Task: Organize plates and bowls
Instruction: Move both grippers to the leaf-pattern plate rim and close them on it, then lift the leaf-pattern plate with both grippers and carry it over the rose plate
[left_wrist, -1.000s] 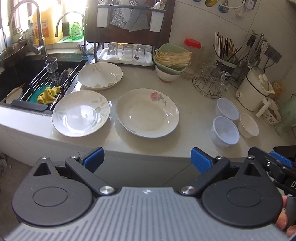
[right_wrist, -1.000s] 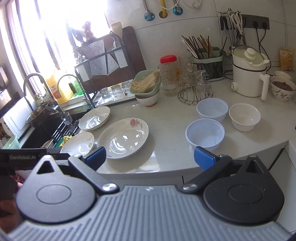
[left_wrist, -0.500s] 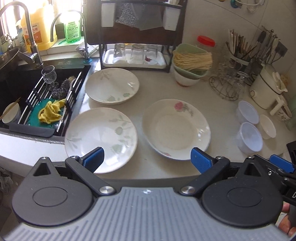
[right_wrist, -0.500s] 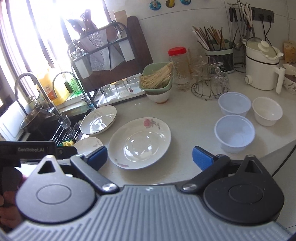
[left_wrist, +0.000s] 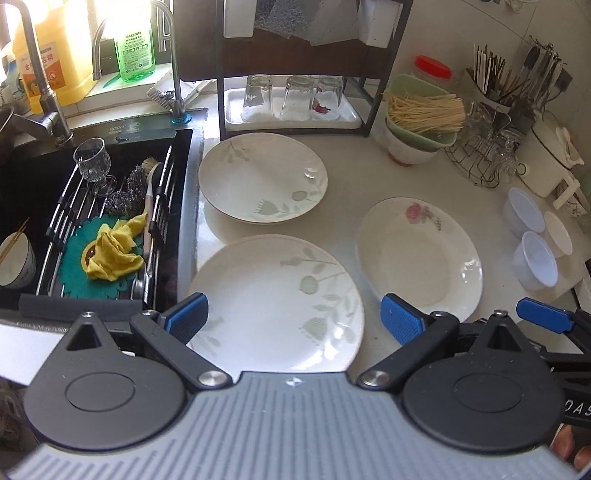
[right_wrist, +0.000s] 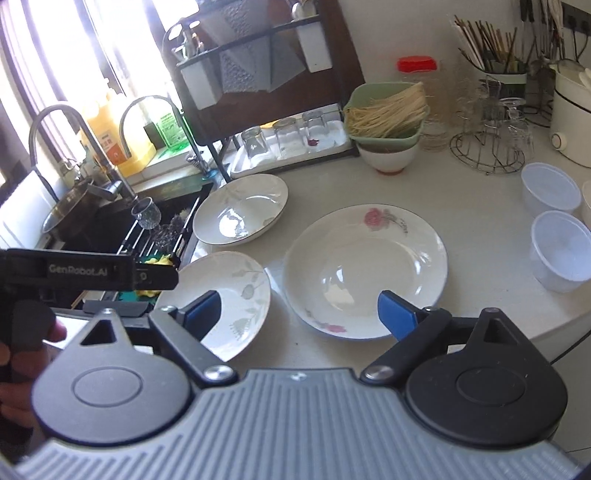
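Nothing stacked yet: three plates (left_wrist: 273, 306) and three bowls (left_wrist: 535, 258) lie separate on the table (left_wrist: 351, 177); left hand-held gripper (left_wrist: 293, 317) wide open, right hand-held gripper (right_wrist: 299, 314) empty, closing slightly.

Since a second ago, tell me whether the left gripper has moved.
Yes. The left gripper has come forward toward the counter: the near leaf-pattern plate, which lay well ahead of its fingers, now sits between them, untouched.
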